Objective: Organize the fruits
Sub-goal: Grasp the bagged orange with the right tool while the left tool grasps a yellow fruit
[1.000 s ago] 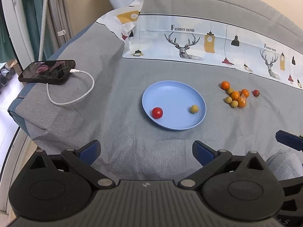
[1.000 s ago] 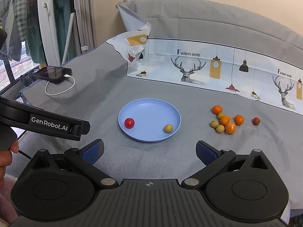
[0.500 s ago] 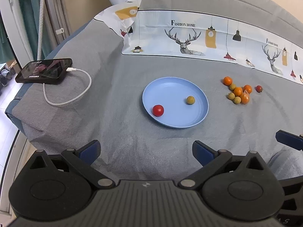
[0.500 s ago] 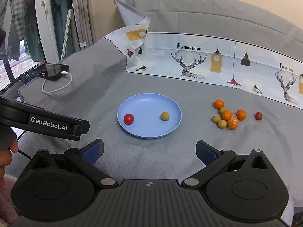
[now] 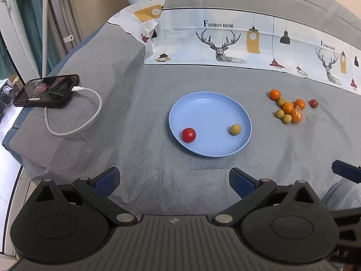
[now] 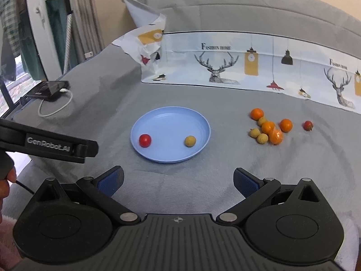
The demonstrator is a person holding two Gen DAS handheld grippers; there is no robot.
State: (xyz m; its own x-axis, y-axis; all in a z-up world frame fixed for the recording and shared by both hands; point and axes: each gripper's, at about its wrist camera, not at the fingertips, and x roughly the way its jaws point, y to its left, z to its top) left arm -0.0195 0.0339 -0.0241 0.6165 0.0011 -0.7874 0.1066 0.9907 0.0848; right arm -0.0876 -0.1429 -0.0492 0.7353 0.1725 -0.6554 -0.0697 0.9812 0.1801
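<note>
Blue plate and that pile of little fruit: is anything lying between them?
No. In both wrist views only bare grey cloth lies between the blue plate and the fruit cluster.

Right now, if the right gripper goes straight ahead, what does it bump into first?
Probably the blue plate. The open right gripper points at its near rim, with only bare grey cloth between; depth is hard to judge.

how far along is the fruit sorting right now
Done: a red tomato and one yellow-brown fruit lie on the blue plate. In hand: nothing; the left gripper and right gripper are both open and empty, short of the plate. Left: the pile of orange and yellow-brown fruits, plus a small red fruit, on the cloth right of the plate.
</note>
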